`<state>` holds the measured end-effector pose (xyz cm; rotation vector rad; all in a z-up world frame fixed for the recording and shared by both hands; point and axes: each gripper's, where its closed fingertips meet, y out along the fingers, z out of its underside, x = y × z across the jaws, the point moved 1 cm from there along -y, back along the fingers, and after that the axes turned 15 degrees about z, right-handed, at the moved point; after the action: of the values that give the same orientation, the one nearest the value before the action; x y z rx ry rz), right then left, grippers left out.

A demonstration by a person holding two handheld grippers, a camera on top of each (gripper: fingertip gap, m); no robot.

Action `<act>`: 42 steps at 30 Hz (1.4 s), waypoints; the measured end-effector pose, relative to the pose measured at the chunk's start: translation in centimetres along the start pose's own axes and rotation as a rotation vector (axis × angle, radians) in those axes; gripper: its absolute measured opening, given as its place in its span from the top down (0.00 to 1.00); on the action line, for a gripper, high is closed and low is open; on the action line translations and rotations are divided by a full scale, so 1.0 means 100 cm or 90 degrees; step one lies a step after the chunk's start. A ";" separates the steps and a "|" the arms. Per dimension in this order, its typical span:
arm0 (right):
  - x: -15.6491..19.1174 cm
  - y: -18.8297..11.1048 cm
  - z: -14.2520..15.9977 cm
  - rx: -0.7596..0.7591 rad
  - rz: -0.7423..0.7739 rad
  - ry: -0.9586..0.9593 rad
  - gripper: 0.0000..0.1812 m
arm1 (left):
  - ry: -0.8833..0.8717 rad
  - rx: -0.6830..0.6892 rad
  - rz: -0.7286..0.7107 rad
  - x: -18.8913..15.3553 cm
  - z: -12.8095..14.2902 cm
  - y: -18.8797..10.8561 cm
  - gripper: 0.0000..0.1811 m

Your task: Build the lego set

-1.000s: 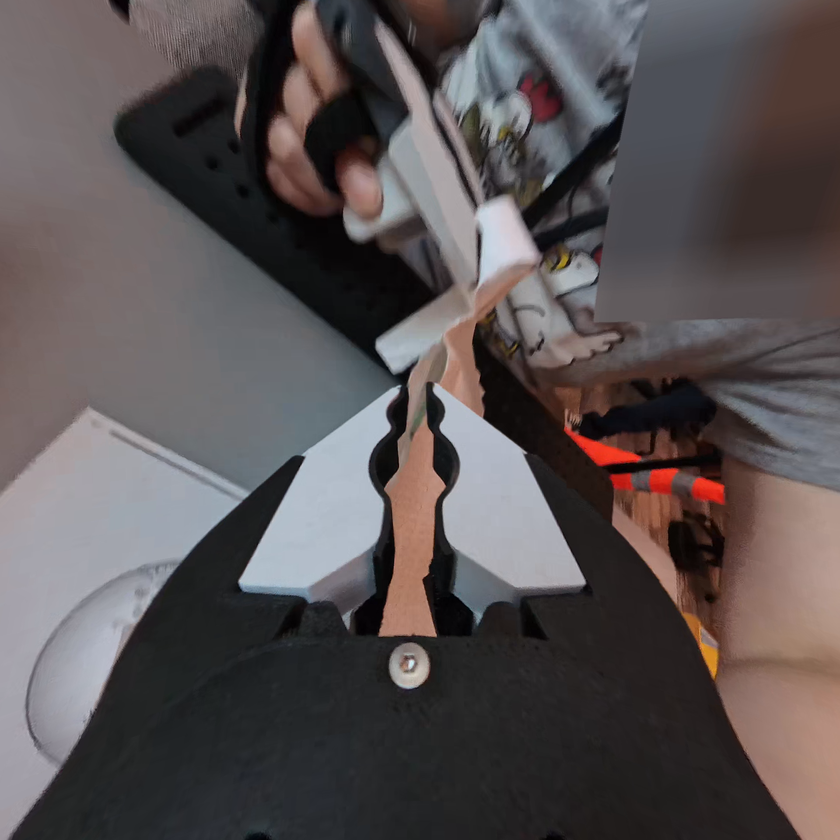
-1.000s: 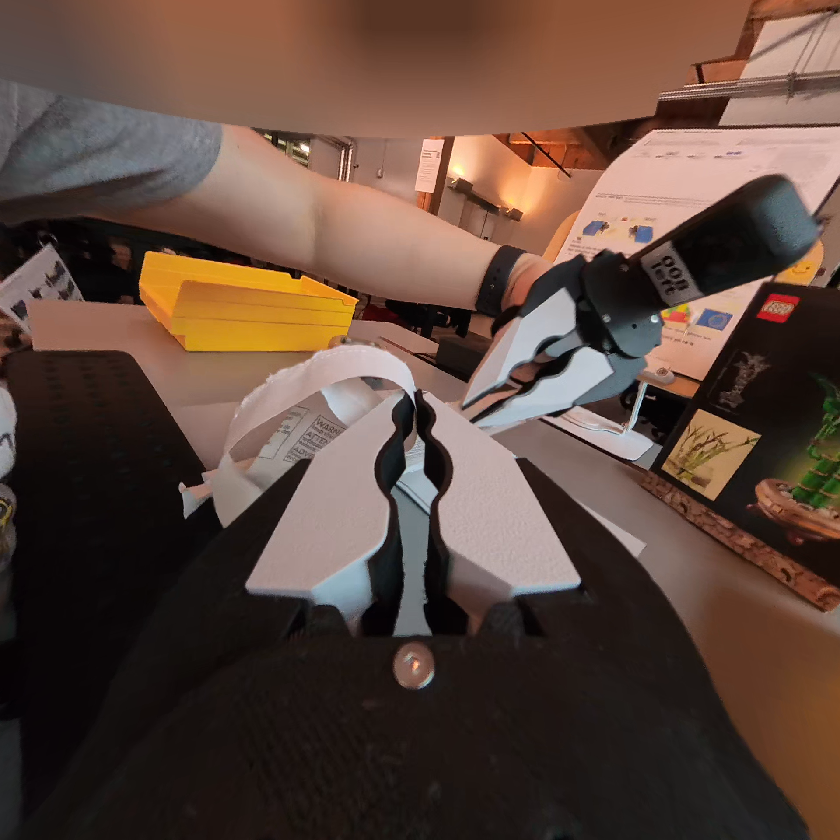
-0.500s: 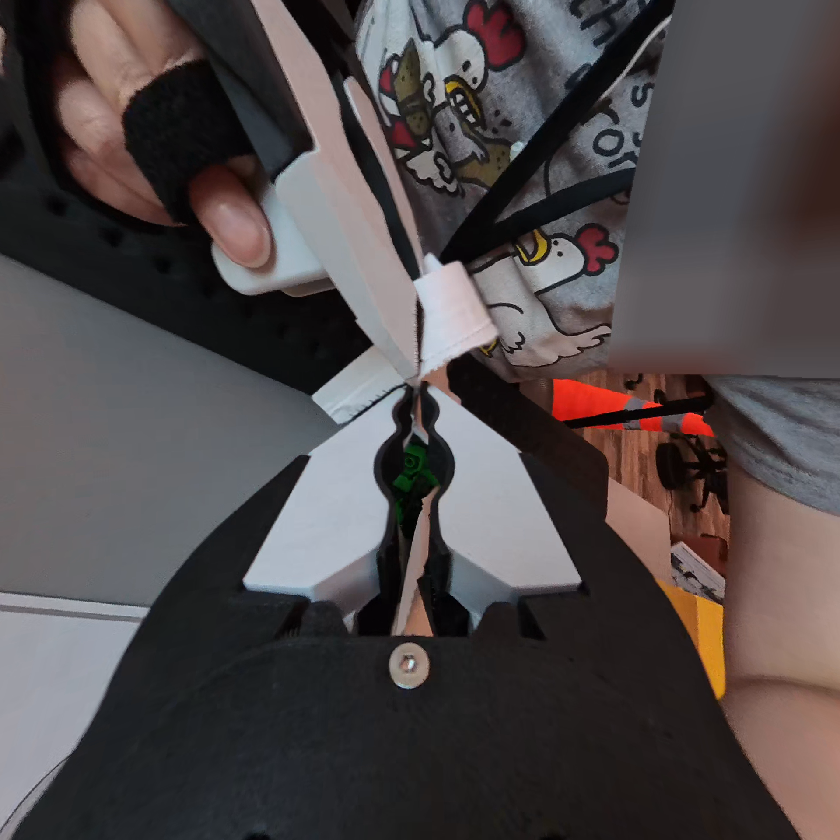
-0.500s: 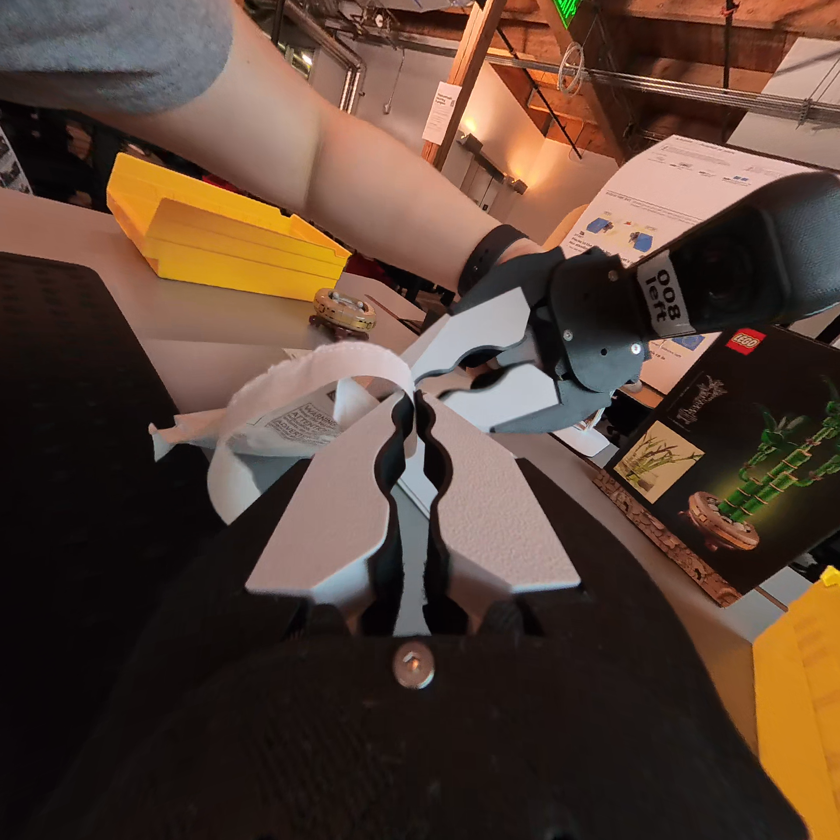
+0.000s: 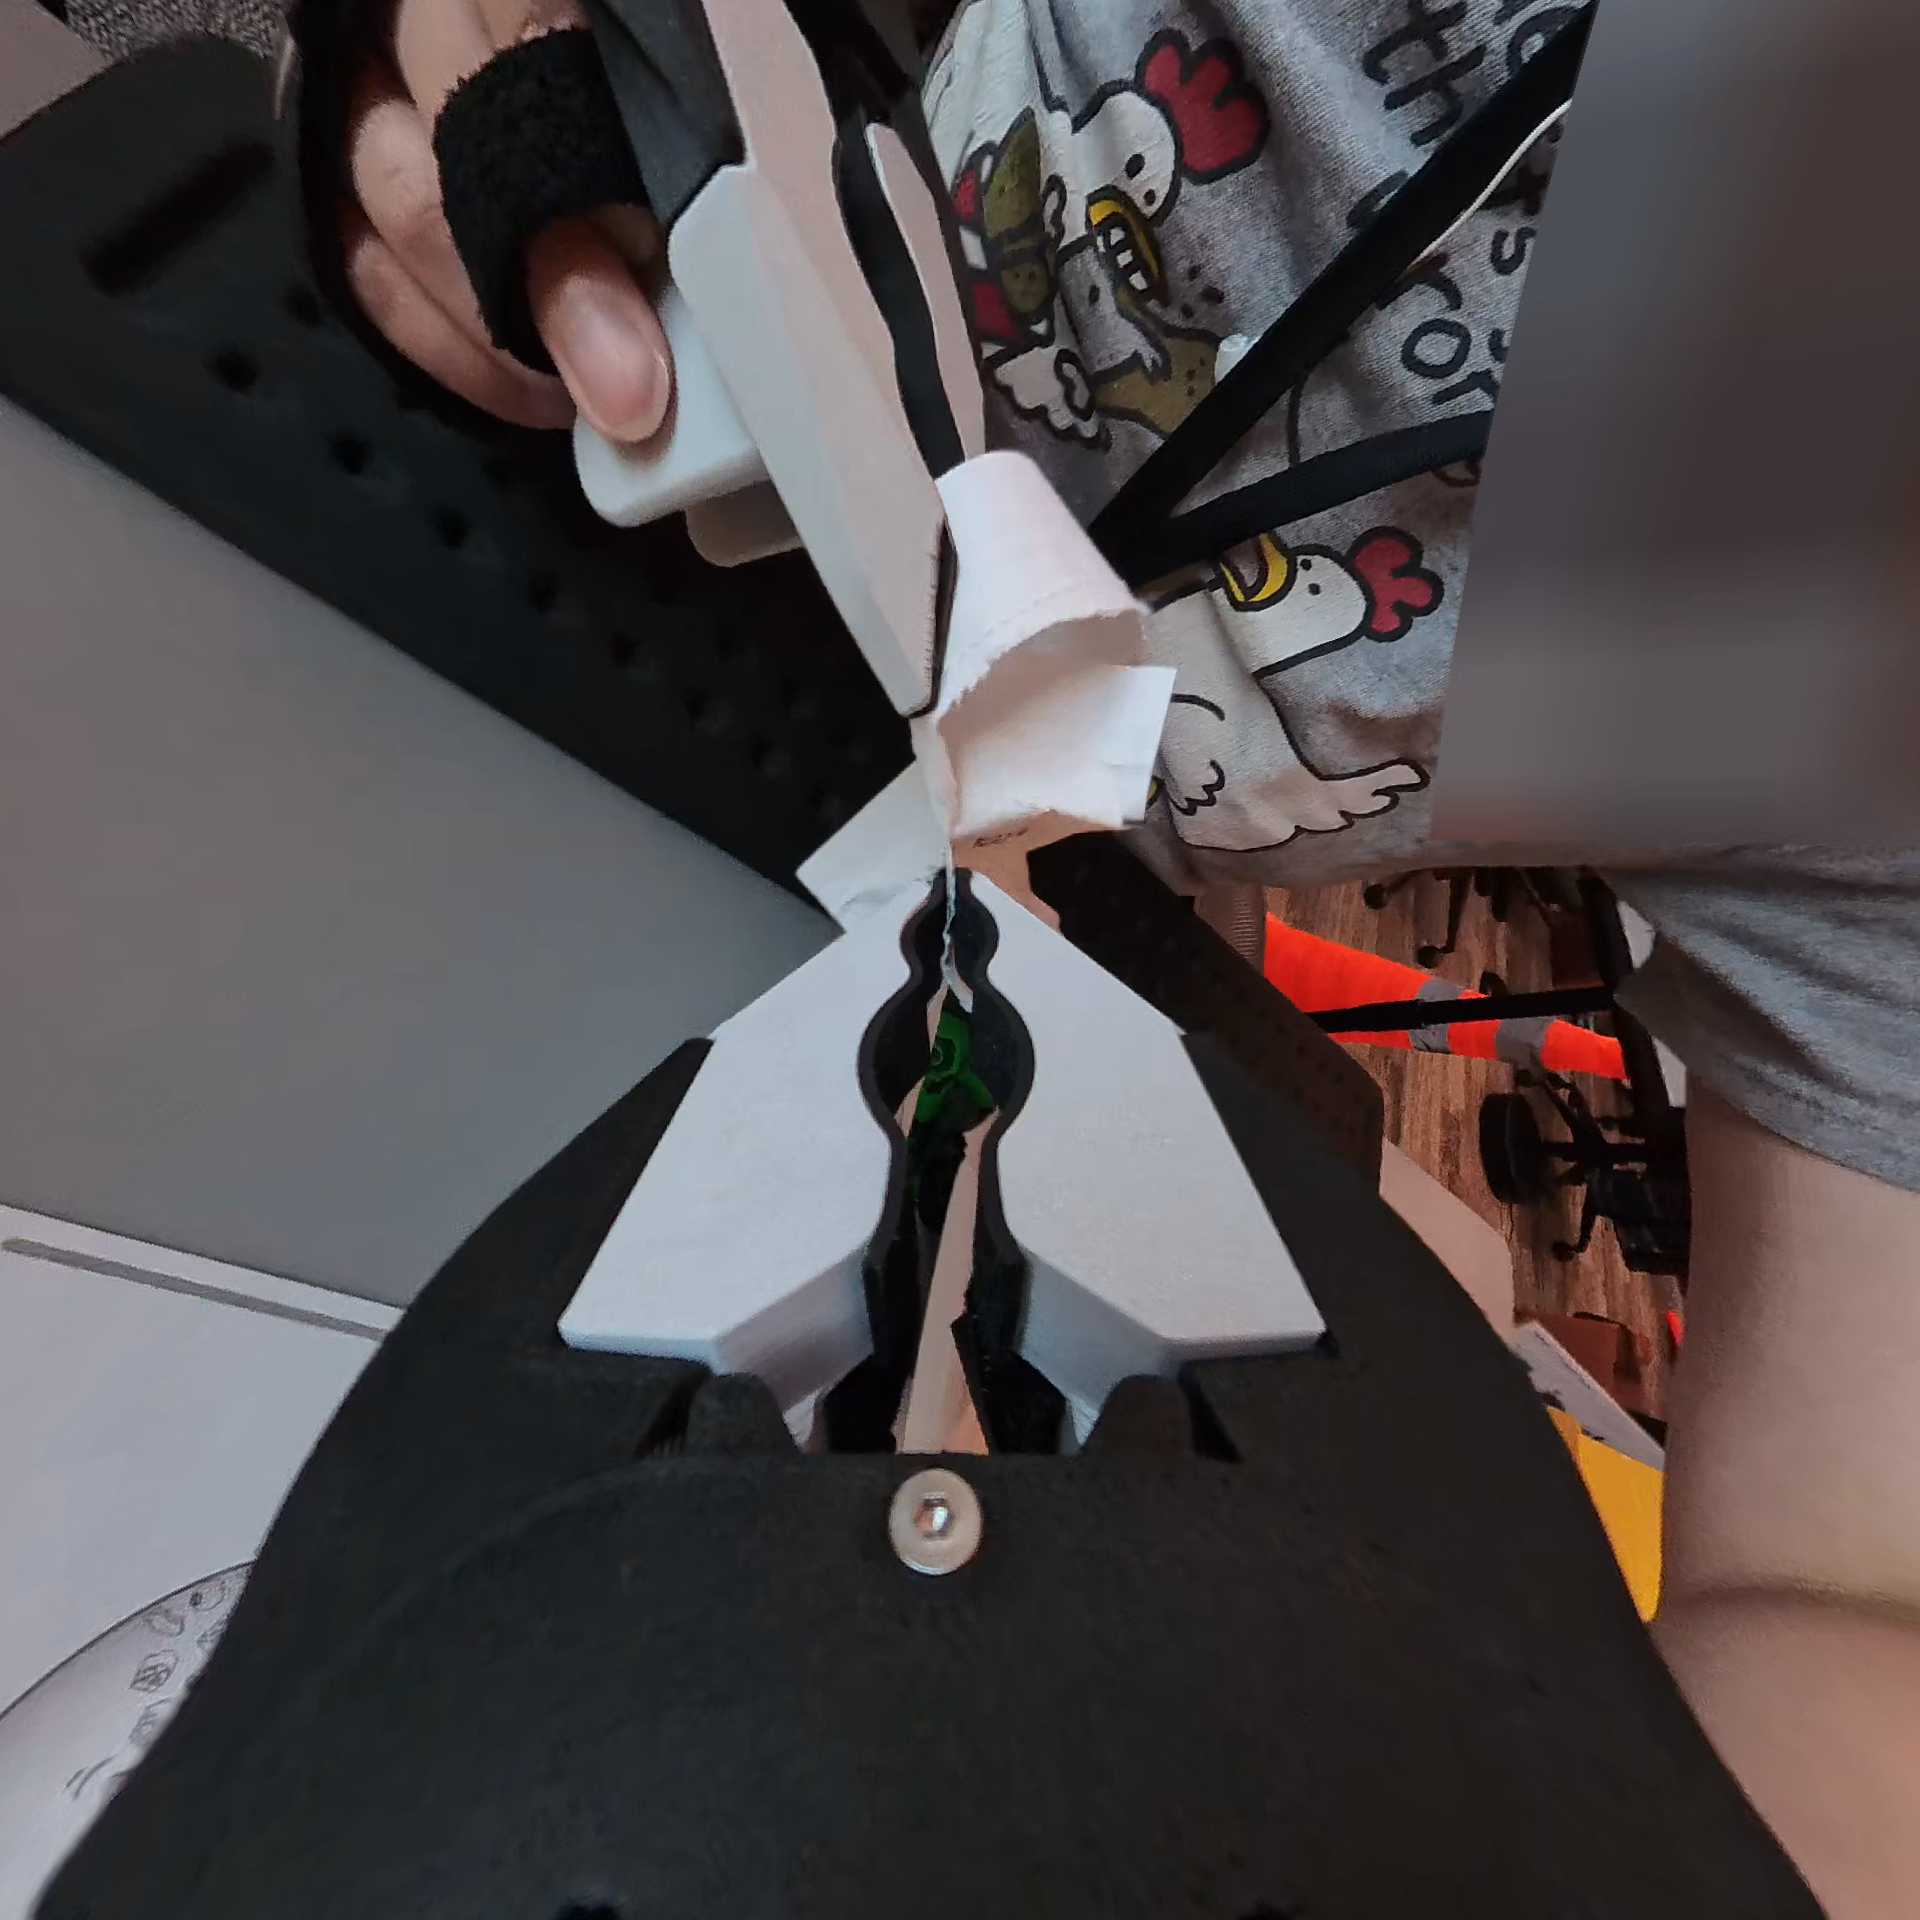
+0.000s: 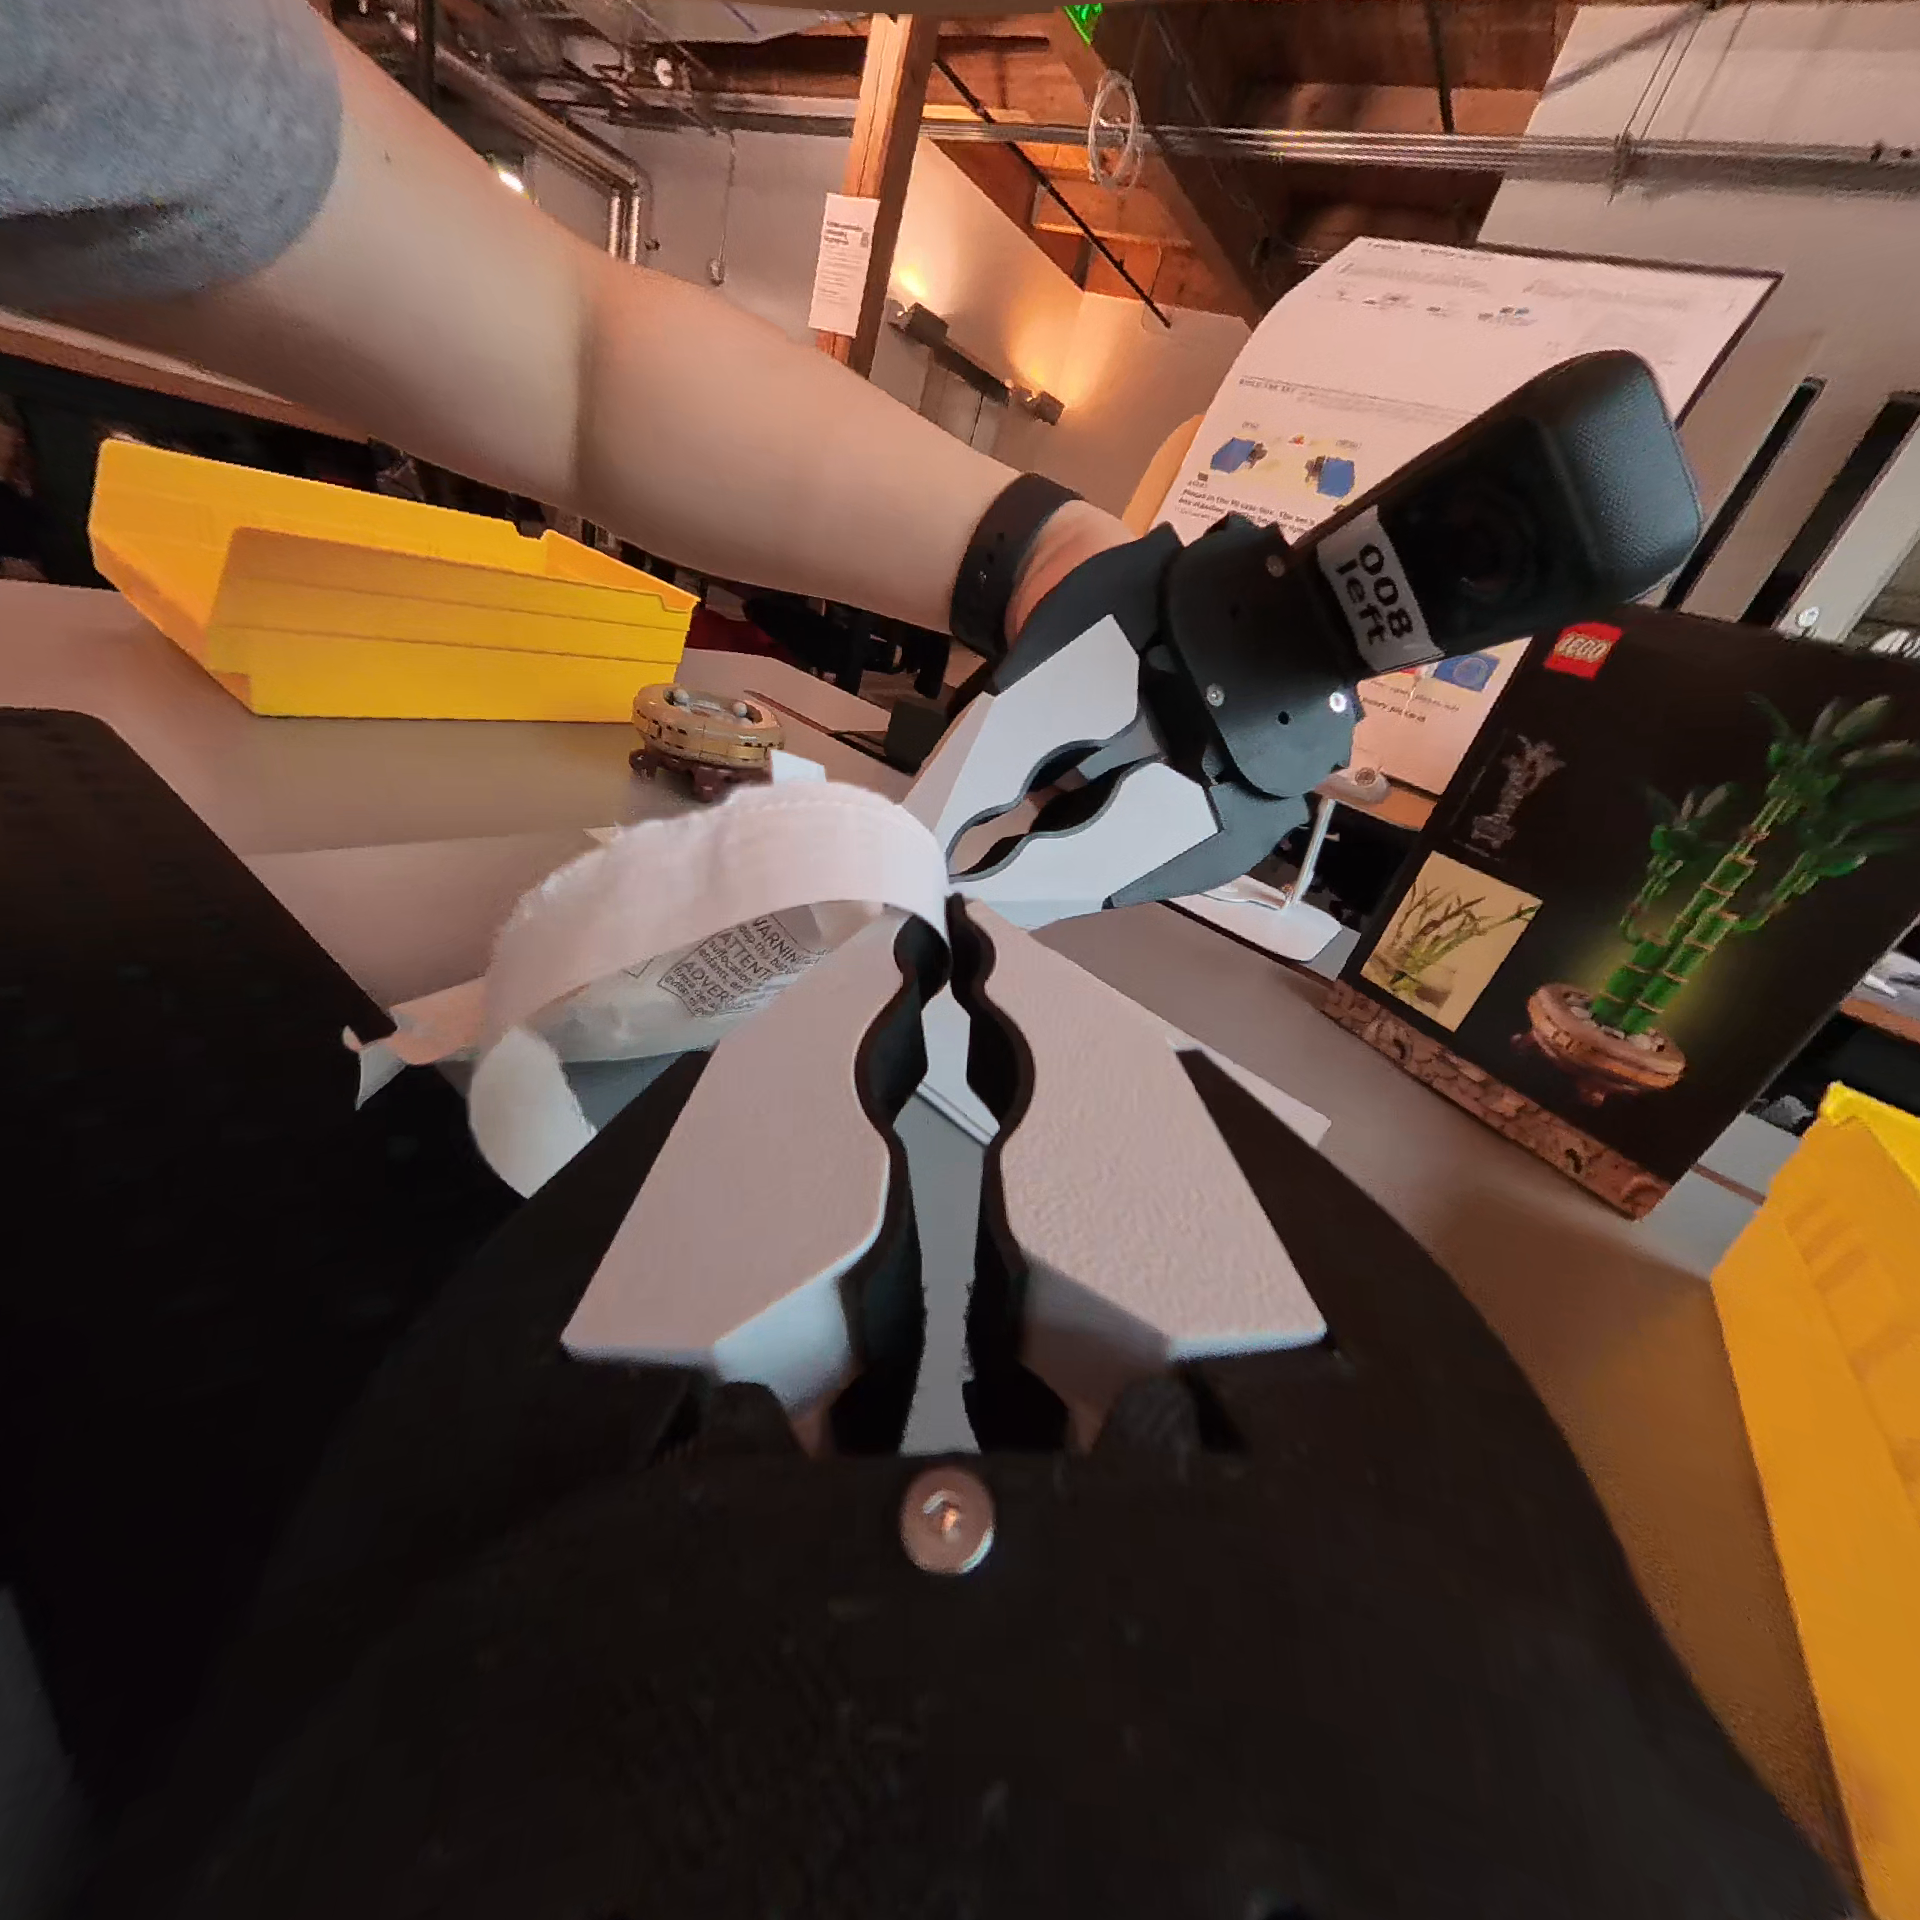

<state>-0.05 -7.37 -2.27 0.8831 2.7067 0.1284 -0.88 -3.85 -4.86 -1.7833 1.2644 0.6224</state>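
Lego paper bag [image 5: 1039, 665] of green pieces [image 5: 951, 1081], pinched by both closed tips: left hand-held gripper [image 5: 951, 894], right hand-held gripper [image 6: 948, 914]; yellow bins [image 6: 395, 603] on counter [image 6: 1351, 1101].

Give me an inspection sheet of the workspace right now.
Surface: grey tabletop, black perforated mat.
Job's things: white paper parts bag, torn strip curling up; green bricks inside; dark set box upright; round brown-and-gold base.
Clutter: stacked yellow bins.
Grippers: left gripper and right gripper both pinch the bag, tips close together.
Cables: black straps across the person's shirt.
Surroundings: white poster board, orange cone.
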 end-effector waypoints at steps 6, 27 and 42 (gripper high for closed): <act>-0.009 -0.001 0.001 0.014 0.018 0.014 1.00 | 0.000 -0.001 -0.007 0.002 0.001 -0.004 1.00; -0.093 -0.059 -0.032 -0.113 0.240 0.206 1.00 | -0.115 0.186 -0.062 0.026 0.067 -0.016 1.00; -0.177 -0.034 0.010 0.227 0.290 0.245 1.00 | -0.012 0.094 -0.073 0.015 0.033 -0.008 1.00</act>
<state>11.99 -20.53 0.50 1.7348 2.8637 -0.1077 0.63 -1.69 -7.47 -1.7099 1.1564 0.4675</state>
